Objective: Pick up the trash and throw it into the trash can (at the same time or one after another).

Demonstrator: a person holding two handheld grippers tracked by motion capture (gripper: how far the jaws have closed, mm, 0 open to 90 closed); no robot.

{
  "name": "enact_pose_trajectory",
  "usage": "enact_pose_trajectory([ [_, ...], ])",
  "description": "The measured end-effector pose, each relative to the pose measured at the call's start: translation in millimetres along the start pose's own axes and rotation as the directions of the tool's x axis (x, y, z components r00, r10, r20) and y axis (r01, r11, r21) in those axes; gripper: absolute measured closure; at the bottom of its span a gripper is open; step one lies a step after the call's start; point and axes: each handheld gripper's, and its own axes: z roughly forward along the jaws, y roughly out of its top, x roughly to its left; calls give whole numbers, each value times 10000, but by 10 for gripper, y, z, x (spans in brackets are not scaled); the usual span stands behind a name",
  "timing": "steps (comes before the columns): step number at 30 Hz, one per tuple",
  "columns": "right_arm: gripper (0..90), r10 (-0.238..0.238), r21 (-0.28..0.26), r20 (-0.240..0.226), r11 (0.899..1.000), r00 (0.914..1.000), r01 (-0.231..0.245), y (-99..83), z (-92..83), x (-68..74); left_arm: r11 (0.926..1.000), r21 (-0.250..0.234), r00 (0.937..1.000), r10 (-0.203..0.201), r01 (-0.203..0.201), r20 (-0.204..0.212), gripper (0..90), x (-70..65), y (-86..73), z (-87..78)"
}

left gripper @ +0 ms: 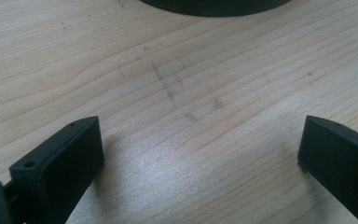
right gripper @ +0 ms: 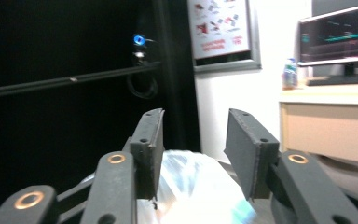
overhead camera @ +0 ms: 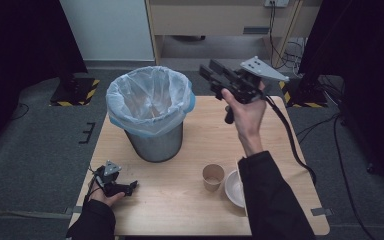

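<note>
The metal trash bin, lined with a pale translucent bag folded over its rim, stands upright on the far left part of the wooden table. The right gripper is held in the air just beside the bin's rim on its right, raised above the table and pointing toward the bin; its fingers stand partly apart with nothing between them, and in the right gripper view the bag shows below the gap. The left gripper rests low at the table's near left edge, its fingers spread wide over bare wood, empty. Near the front right, a brown paper cup stands upright just beside a white bowl, both well apart from the bin.
</note>
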Motion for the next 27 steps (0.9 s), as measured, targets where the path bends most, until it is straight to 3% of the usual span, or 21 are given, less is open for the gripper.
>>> enact_pose_trajectory([
  [5, 531, -272, 280, 320, 9993, 9991, 263, -80, -426, -113, 10000, 26, 10000, -15, 15, -27, 0, -5, 3, 1],
  [12, 492, -339, 1190, 684, 9926, 9971, 256, -425, -911, -219, 10000, 25, 10000, -28, 28, -40, 0, -7, 4, 2],
  [19, 507, -123, 2439, 982, 9697, 9951, -121, -976, -1194, -307, 10000, 25, 10000, -30, 30, -44, 0, -7, 4, 2],
  [22, 537, 89, 2625, 1163, 9641, 9932, -393, -1164, -1276, -344, 10000, 18, 10000, -46, 46, -56, 0, -9, 4, 3],
  [27, 545, 36, 3575, 1357, 9324, 9907, -523, -1445, -1352, -387, 10000, 15, 10000, -57, 57, -64, 0, -9, 5, 3],
])
